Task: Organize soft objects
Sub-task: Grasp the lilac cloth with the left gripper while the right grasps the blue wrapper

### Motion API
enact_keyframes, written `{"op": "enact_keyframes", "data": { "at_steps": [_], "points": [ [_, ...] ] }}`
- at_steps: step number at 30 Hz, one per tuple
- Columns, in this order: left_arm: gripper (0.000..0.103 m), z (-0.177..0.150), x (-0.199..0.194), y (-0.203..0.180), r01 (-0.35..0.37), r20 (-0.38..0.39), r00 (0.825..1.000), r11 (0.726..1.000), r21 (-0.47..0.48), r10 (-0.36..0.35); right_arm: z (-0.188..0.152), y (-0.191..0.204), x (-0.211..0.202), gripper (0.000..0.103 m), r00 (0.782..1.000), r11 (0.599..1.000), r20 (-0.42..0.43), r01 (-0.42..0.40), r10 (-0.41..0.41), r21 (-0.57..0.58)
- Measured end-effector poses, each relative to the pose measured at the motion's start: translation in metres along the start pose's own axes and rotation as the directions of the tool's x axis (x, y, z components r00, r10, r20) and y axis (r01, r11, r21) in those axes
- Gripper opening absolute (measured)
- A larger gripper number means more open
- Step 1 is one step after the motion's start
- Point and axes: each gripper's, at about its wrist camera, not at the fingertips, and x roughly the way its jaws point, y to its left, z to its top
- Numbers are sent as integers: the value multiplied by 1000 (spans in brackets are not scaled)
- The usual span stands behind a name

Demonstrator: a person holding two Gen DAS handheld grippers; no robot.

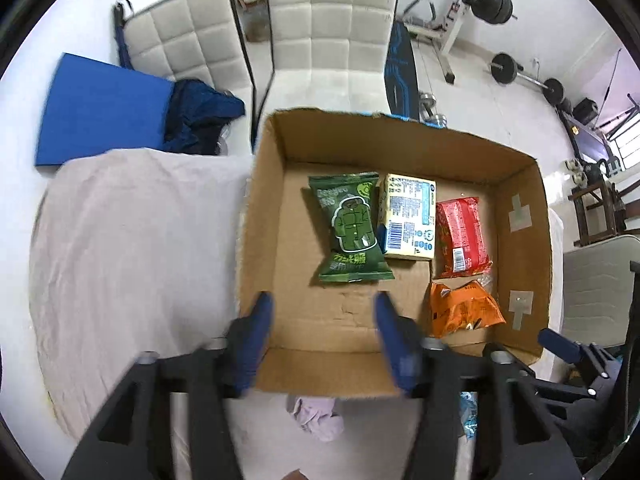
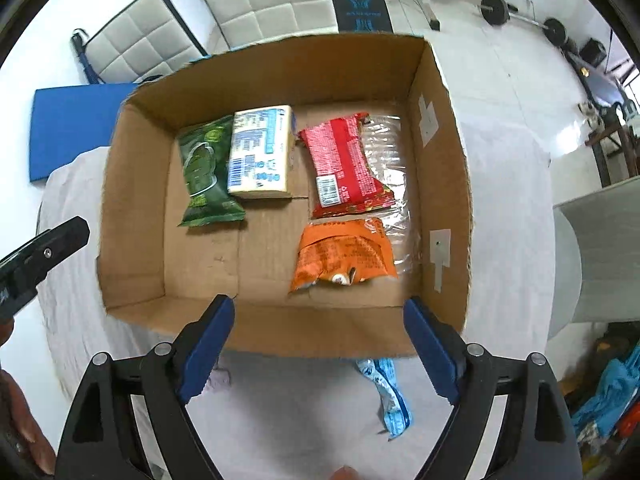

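Lilac cloth [image 1: 318,420] half hidden behind cardboard box [image 1: 260,240], pack labels unreadable

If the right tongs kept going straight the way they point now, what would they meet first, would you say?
Probably the near wall of the cardboard box, which sits squarely between the open right tongs; depth is uncertain.

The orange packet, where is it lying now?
The orange packet lies inside the cardboard box, at its near right corner, just in front of the red packet, in both views.

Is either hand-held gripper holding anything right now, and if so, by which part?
Nothing is held. The left hand-held gripper and the right hand-held gripper are both open and empty above the cardboard box.
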Motion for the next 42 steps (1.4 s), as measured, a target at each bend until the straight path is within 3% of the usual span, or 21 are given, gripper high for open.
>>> {"op": "enact_keyframes", "data": {
  "at_steps": [3, 4, 5, 6, 12, 16, 24, 34, 42],
  "points": [
    [77, -14, -19, 1, -21, 55, 998, 1000, 1, 21, -12, 7, -15, 102, 999, 999, 39, 20, -19, -33],
    [82, -18, -24, 0, -28, 67, 997, 1000, 5, 27, -17, 10, -23, 103, 998, 999, 59, 31, -28, -42],
    [94, -21, -29, 0, -26, 75, 997, 1000, 6, 26, -19, 11, -27, 103, 997, 998, 69, 32, -28, -46],
    [96, -25, -34, 0, -22, 84, 996, 1000, 10, 21, -24, 12, -34, 103, 996, 998, 85, 30, -25, -50],
    [97, -50, -61, -4, -14, 118, 993, 1000, 21, 12, -45, 8, -63, 103, 994, 998, 107, 6, 1, -67],
    [97, -71, -70, -3, -8, 123, 992, 1000, 15, 6, -56, -9, -67, 103, 997, 996, 72, 28, -22, -80],
    [97, -113, -14, -1, -44, -52, 998, 999, -5, 44, -77, -56, -20, 103, 994, 996, -74, 78, -82, -53],
    [97, -123, 82, 5, -63, -236, 970, 997, -33, 53, -91, -86, 73, 103, 970, 994, -219, 107, -109, -20],
    [97, -123, 133, 3, -51, -333, 942, 998, -36, 36, -93, -102, 113, 103, 954, 995, -288, 97, -84, 30]
  ]
}}
